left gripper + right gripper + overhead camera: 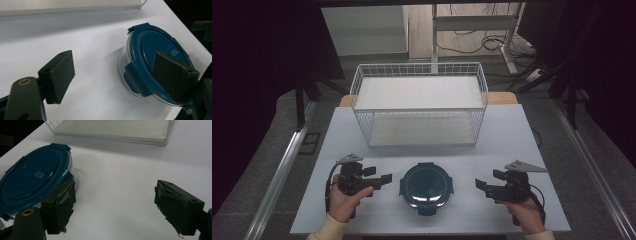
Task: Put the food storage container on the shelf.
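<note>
**Both tongs spread wide, flanking the blue-lidded container**

In the high view my left tongs (pixel 381 176) sit in the lower left of the frame, held in my left hand (pixel 343 200), and my right tongs (pixel 484 183) sit in the lower right, held in my right hand (pixel 526 210). Both pairs point inward toward the middle of the white counter (pixel 512 130). Between them, low in the centre of the frame, rests a round container (pixel 427 186) with a dark blue clip-on lid and a clear body. Neither pair touches it.

My left tongs (pixel 112 75) are released, the jaws standing well apart in the left gripper view. The container (pixel 150 57) lies at the right of that frame, partly behind the right-hand jaw, with bare counter showing between the jaws.

My right tongs (pixel 115 207) are released too, jaws wide. In the right gripper view the container (pixel 32 177) fills the left of the frame, just beyond the left-hand jaw.

A white wire basket (pixel 419 102) stands in the upper centre of the high view, beyond the container and well apart from it. It has a pale shelf inside.
</note>
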{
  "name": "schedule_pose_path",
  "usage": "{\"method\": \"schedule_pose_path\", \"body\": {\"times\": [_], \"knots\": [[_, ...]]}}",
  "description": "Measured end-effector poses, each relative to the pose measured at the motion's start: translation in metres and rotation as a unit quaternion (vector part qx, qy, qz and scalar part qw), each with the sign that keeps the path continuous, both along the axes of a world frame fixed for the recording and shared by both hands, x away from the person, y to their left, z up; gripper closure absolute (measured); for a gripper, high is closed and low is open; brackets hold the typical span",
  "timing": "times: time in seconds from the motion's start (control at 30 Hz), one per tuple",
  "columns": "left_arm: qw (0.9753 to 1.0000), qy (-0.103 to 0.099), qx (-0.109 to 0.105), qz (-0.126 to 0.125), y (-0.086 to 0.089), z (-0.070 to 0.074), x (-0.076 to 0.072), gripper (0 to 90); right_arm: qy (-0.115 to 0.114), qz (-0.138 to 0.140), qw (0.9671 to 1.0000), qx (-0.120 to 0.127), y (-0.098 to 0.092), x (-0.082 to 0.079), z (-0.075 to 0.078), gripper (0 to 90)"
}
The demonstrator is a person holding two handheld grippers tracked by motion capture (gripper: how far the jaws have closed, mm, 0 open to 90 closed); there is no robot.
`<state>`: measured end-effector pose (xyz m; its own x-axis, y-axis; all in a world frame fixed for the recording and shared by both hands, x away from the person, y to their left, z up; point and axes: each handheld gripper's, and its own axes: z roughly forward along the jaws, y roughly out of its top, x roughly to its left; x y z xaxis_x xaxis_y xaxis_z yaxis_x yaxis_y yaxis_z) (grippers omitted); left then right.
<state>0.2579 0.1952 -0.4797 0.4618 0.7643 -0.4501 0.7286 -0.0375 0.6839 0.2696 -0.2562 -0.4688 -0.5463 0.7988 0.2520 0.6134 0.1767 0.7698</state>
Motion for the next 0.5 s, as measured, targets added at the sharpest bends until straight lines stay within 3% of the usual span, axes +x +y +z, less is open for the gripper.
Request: {"method": "schedule_pose_path", "body": {"times": [0.13,0.23,0.33,0.5], "knots": [[0.9998,0.009,-0.013,-0.012,-0.004,-0.003,0.001,18.4,0.012,0.0,0.9998,0.019,0.006,0.004,0.004,16.2],[0.9995,0.018,-0.015,-0.022,-0.008,-0.008,0.002,18.1,0.035,0.004,0.9984,0.044,0.012,0.008,0.007,15.2],[0.9992,0.025,-0.022,-0.024,-0.01,-0.011,0.002,17.4,0.042,0.007,0.9982,0.043,0.023,0.012,0.01,14.5],[0.9984,0.031,-0.036,-0.029,-0.014,-0.012,0.001,17.1,0.05,0.029,0.9961,0.066,0.049,0.015,0.007,13.1]]}}
